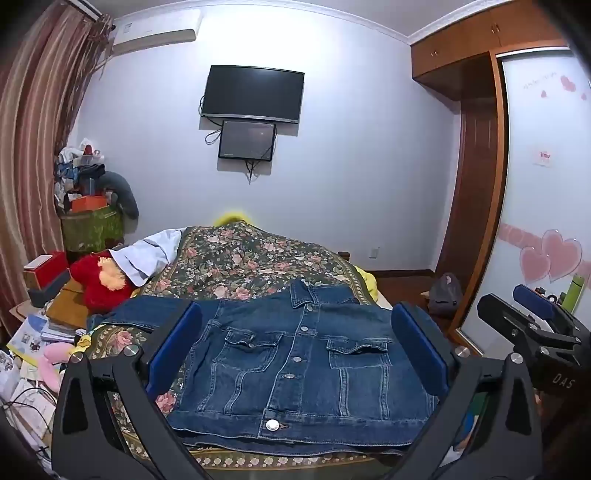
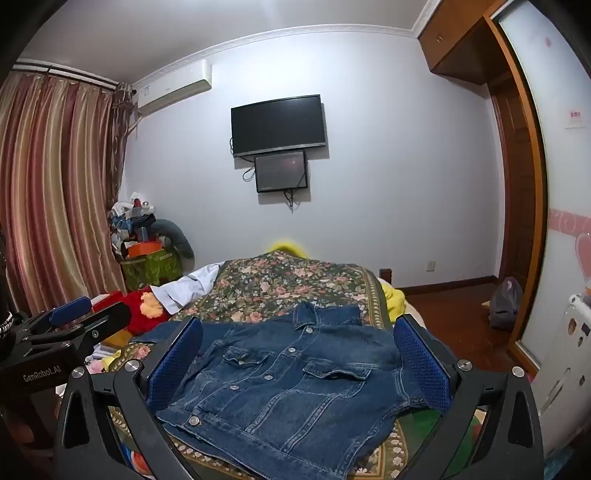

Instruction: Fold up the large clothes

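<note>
We're seeing one denim jacket [image 1: 295,362] lying flat on floral bedspread [image 1: 255,258]; left gripper [image 1: 295,350] and right gripper [image 2: 299,362] both gaping wide, gripping nothing.

1 denim jacket [image 1: 295,354], 2 wall screens, the large television [image 1: 253,93] and the small monitor [image 1: 246,139], 1 air conditioner [image 1: 159,31], 2 grippers: left gripper [image 1: 295,350], right gripper [image 2: 299,365].

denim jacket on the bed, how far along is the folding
Done: the denim jacket lies front up and buttoned on the floral bedspread, collar away from the camera. One sleeve still sticks out to the left; the other isn't visible. In hand: nothing, the left gripper and right gripper are both open above it. Left: apparently all the folding.
</note>
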A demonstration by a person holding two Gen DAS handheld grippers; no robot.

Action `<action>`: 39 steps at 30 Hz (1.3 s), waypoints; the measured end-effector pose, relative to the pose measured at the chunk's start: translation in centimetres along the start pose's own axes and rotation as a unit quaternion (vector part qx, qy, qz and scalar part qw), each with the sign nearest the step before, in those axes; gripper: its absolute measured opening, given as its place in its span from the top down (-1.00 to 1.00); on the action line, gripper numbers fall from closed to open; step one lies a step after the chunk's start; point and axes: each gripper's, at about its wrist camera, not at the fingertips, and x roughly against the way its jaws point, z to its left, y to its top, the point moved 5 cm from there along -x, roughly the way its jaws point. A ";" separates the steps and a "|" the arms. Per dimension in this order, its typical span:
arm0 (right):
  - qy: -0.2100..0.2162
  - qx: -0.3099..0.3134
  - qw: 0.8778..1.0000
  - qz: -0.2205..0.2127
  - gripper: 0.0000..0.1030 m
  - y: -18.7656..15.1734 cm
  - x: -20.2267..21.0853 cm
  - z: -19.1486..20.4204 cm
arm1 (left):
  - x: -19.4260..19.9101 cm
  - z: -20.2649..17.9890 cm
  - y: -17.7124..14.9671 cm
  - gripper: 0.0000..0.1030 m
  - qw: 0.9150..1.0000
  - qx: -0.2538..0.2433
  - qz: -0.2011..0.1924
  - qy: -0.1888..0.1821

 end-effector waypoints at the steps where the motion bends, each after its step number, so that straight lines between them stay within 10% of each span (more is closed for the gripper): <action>1: 0.000 -0.001 1.000 0.002 -1.00 0.0 -0.1 0.0 | 0.0 0.0 0.0 -1.00 1.000 0.002 0.003 0.001; 39: -0.001 -0.001 1.000 0.002 -1.00 0.3 0.0 0.6 | 0.1 0.2 0.3 -1.00 1.000 -0.006 -0.009 0.009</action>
